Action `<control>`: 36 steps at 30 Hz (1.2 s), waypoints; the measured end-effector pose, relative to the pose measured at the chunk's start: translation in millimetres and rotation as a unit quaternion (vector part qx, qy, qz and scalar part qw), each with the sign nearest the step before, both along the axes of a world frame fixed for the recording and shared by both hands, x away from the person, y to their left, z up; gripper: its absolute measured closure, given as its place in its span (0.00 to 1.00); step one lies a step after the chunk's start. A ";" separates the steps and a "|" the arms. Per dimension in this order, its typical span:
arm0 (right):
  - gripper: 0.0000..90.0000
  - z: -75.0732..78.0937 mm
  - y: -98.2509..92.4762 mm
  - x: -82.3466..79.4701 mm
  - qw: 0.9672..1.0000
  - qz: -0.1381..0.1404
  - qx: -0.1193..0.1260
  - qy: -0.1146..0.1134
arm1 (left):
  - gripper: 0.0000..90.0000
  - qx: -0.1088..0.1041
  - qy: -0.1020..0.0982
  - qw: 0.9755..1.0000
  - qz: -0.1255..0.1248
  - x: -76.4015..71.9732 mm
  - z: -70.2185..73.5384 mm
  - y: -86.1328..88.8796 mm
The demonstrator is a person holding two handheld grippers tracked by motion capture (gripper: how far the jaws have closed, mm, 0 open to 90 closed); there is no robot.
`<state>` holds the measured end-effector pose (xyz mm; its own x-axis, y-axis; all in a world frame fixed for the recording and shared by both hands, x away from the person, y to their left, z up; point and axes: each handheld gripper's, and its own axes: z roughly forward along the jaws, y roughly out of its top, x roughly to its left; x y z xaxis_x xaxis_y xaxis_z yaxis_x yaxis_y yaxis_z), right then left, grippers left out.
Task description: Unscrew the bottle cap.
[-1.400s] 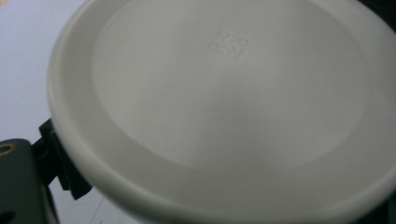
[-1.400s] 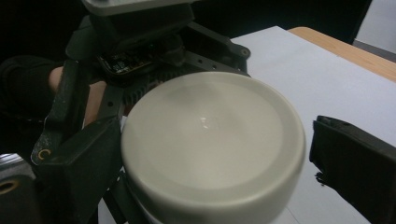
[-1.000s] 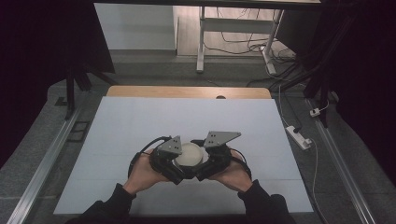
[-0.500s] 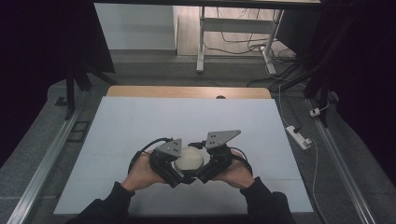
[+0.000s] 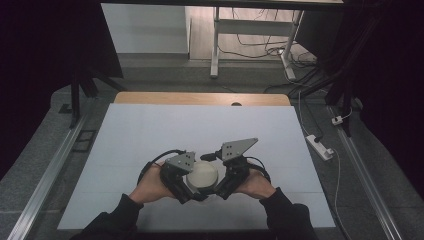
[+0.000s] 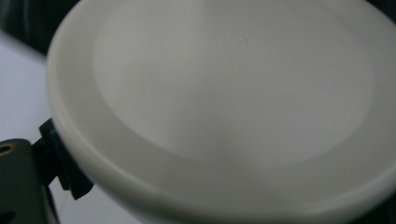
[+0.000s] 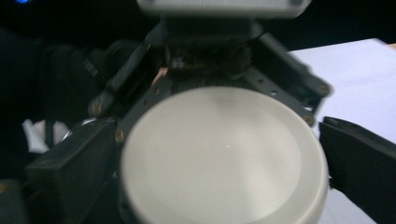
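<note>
On the white table (image 5: 150, 125), towards its near edge, one round, cream-white object sits between two hand-held grippers, and it is the only loose thing on the surface. At the left, the left hand (image 5: 150, 186) holds the left gripper (image 5: 186, 186), whose grey three-cornered plate tilts up beside the object; one black cable loops out behind it. In the left gripper view the round lid-like disc (image 6: 224, 107) looms very close (blurred, with a raised rim and a flat, slightly sunken centre), and one black jaw tip shows pressed against its rim at lower left; the second jaw is hidden behind the disc, so I cannot tell for sure whether this gripper clamps it, though it is plainly in contact. In the middle of the high view the disc (image 5: 202, 175) lies touching both grippers, its pale top facing up. To the right, the right hand (image 5: 256, 184) holds the right gripper (image 5: 220, 187), with its own grey plate and one cable curling behind. In the right gripper view its two black jaws stand apart, one on each side of the disc (image 7: 224, 158), just beside the rim; whether they press on it cannot be told. Beyond the disc, that view shows the left gripper (image 7: 205, 51) facing it. Two dark sleeves enter from the bottom edge.
</note>
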<state>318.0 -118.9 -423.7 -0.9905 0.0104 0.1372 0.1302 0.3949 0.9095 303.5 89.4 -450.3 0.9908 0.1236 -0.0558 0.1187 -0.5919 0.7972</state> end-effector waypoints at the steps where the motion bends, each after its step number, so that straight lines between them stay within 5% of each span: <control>1: 0.00 2.8 -0.9 0.2 1.000 -0.018 0.006 -0.002 | 0.08 0.000 -0.001 1.000 0.014 0.9 0.0 0.9; 7: 0.00 9.0 -1.4 -4.1 0.992 -0.116 -0.018 -0.034 | 0.08 0.000 -0.003 0.997 0.078 4.1 0.6 3.5; 15: 0.06 2.6 6.2 -7.5 0.990 -0.130 -0.017 -0.046 | 0.08 -0.002 -0.002 0.996 0.089 2.1 2.9 1.6; 23: 0.08 2.6 6.2 -9.1 0.993 -0.110 -0.012 -0.041 | 0.08 -0.007 0.000 0.998 0.062 0.0 4.4 1.2; 31: 0.08 2.6 2.1 -6.8 0.998 -0.055 -0.009 -0.020 | 0.08 -0.007 0.004 1.000 0.002 -1.1 4.5 1.9; 36: 0.08 1.7 -0.4 -7.0 1.000 0.023 0.001 -0.001 | 0.08 -0.008 -0.001 0.997 -0.072 -6.8 3.3 0.3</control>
<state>311.0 -119.3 -422.0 -0.9902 -0.0353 0.1354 0.1102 0.3989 0.9103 296.7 89.7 -447.0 0.9983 -0.0204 -0.0540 0.0316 -0.5899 0.8068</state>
